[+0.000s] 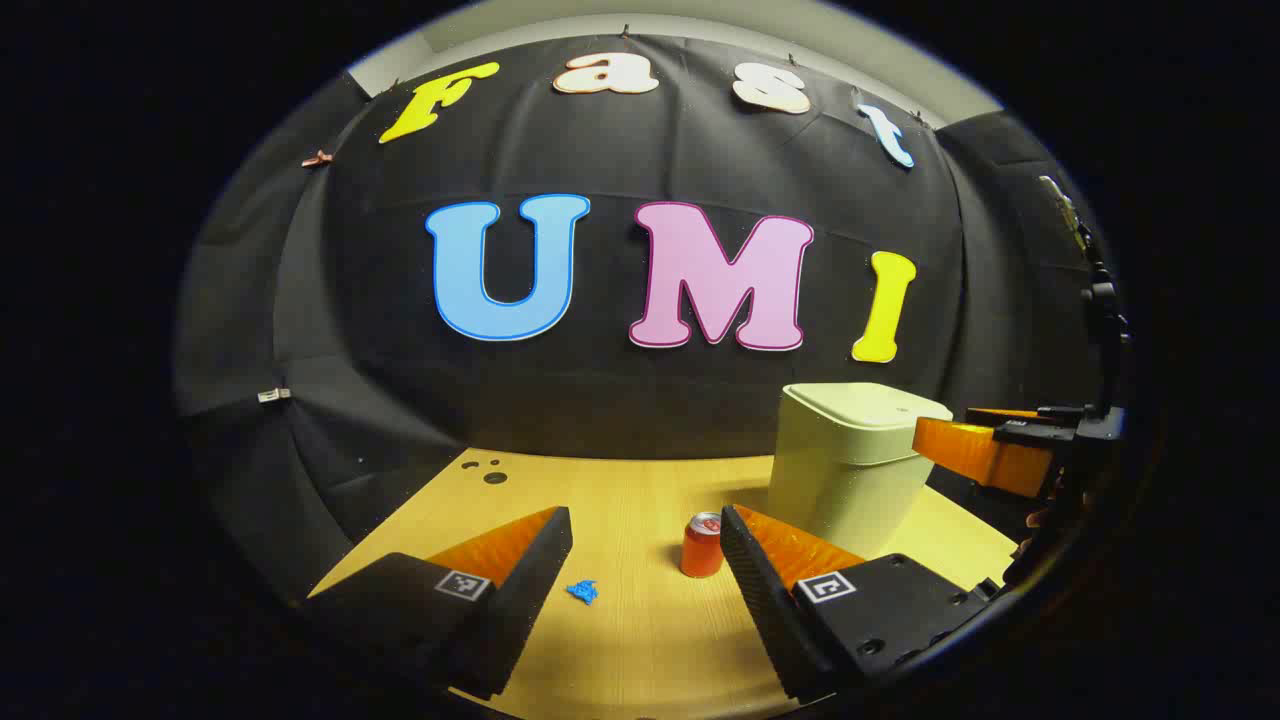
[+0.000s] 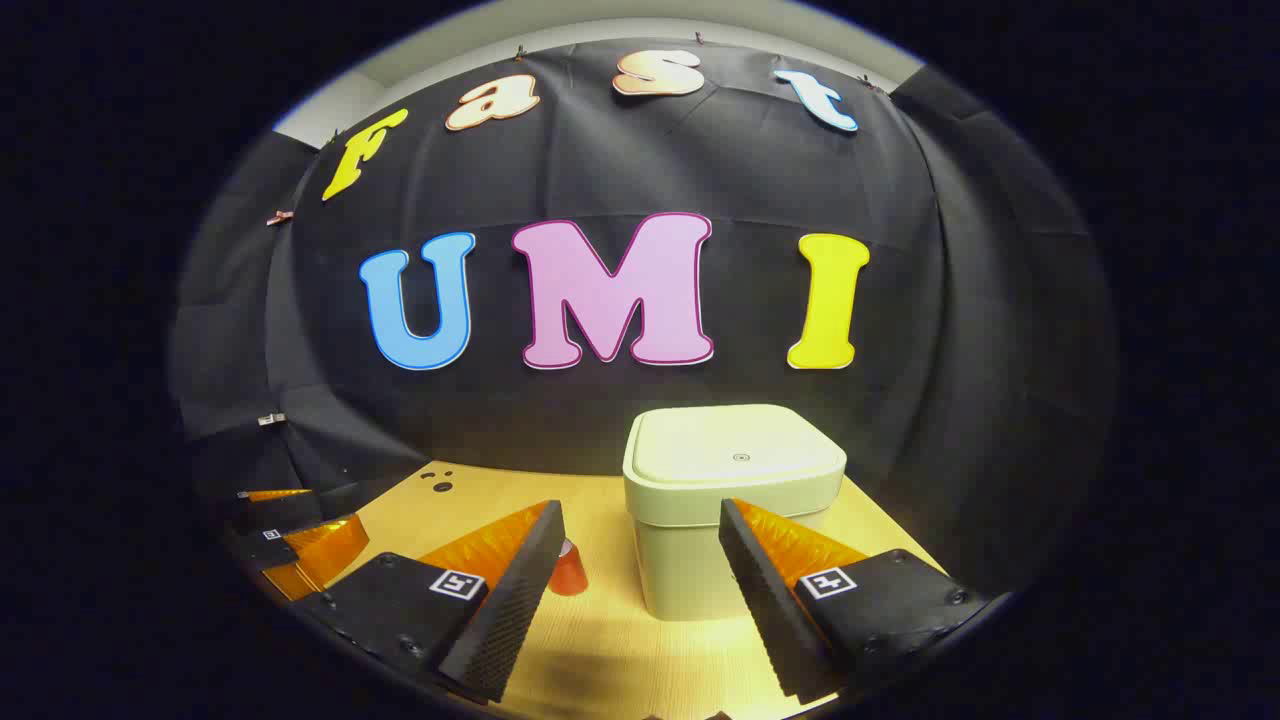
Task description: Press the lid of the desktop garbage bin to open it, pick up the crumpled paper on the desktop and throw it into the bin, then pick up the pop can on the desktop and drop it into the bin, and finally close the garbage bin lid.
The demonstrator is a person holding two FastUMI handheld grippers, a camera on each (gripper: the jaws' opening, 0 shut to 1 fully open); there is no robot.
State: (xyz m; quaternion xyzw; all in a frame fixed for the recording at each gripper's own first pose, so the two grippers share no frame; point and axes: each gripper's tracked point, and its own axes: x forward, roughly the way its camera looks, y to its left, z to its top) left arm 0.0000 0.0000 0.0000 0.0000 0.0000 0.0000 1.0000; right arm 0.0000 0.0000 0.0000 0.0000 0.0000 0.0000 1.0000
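Wooden table [image 1: 640,640] lies under both grippers, each with jaws spread and holding nothing. Between the left gripper [image 1: 645,530] fingers sit blue paper [image 1: 583,591] and the can [image 1: 702,545]; the right gripper [image 2: 640,525] faces the bin [image 2: 735,500], lid [image 2: 735,445] shut.

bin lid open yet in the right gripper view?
No, the lid sits flat and flush on the garbage bin, closed, with the right tool open in front of it.
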